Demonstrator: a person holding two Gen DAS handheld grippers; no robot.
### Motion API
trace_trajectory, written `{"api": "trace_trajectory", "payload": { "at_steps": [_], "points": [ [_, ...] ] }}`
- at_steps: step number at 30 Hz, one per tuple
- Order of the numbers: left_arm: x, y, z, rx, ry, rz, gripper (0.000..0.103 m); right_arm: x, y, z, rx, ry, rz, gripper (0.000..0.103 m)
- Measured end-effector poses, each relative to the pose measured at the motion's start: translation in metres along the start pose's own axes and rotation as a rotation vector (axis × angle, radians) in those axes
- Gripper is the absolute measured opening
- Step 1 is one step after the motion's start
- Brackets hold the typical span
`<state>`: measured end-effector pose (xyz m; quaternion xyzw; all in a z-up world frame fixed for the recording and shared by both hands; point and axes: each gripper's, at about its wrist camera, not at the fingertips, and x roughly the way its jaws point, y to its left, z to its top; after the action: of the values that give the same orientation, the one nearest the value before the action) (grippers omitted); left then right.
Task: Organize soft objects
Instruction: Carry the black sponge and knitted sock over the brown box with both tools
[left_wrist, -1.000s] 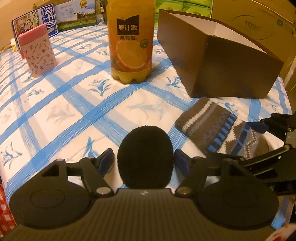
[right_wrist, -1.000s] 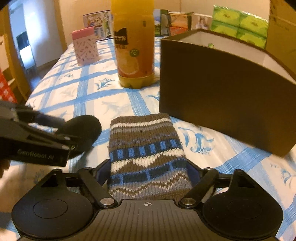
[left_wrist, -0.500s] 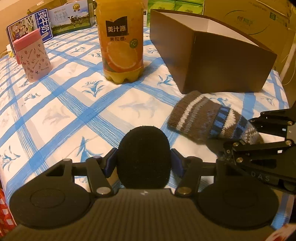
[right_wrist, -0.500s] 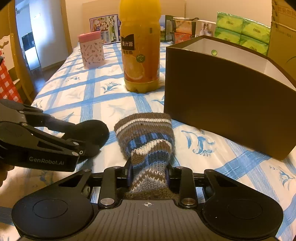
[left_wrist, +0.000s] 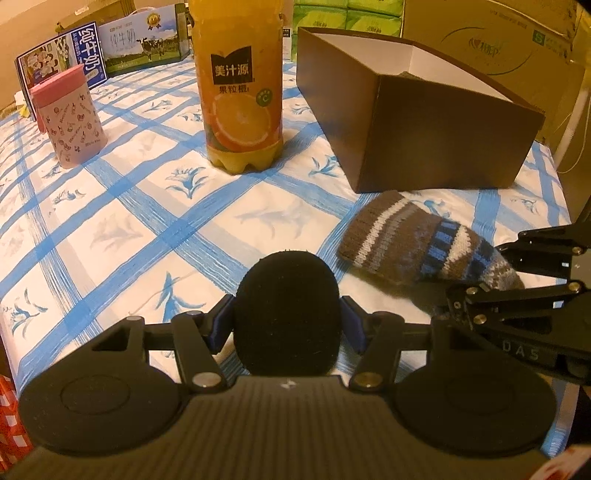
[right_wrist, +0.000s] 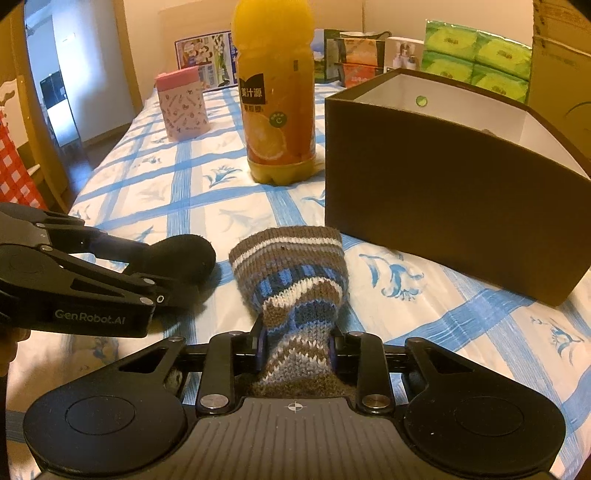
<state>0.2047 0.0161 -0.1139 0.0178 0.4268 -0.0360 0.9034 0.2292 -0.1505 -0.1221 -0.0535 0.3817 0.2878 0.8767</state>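
A round black foam pad (left_wrist: 287, 312) sits between the blue pads of my left gripper (left_wrist: 287, 325), which is shut on it; the same black pad (right_wrist: 183, 256) shows in the right wrist view at the tip of that gripper. My right gripper (right_wrist: 295, 350) is shut on a knitted sock (right_wrist: 295, 280) striped in brown, blue and white, pinched narrow at the jaws. The sock (left_wrist: 410, 240) lies on the blue-checked cloth (left_wrist: 122, 206), its cuff pointing towards a brown open box (right_wrist: 450, 184) just beyond it.
A tall orange juice bottle (left_wrist: 240, 85) stands left of the brown box (left_wrist: 413, 125). A pink patterned cup (left_wrist: 68, 118) stands at the far left. Printed cartons (left_wrist: 122, 40) and green packs (right_wrist: 476, 59) line the back edge.
Both grippers went from open around their objects to shut: the left on the black pad, the right squeezing the sock narrow. Both views have drawn back slightly.
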Motion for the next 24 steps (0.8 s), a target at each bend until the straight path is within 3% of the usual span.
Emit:
{"api": "trace_trajectory", "payload": {
  "at_steps": [13,24],
  "points": [
    [-0.022,-0.004,0.006,-0.003,-0.039,-0.01,0.058,-0.038,-0.011,0.001,0.072,-0.052,0.021,0.03],
    [-0.059,-0.012,0.028,0.007,-0.135,-0.051,0.058,-0.091,-0.034,0.018,0.148,-0.145,0.013,0.03]
  ]
}}
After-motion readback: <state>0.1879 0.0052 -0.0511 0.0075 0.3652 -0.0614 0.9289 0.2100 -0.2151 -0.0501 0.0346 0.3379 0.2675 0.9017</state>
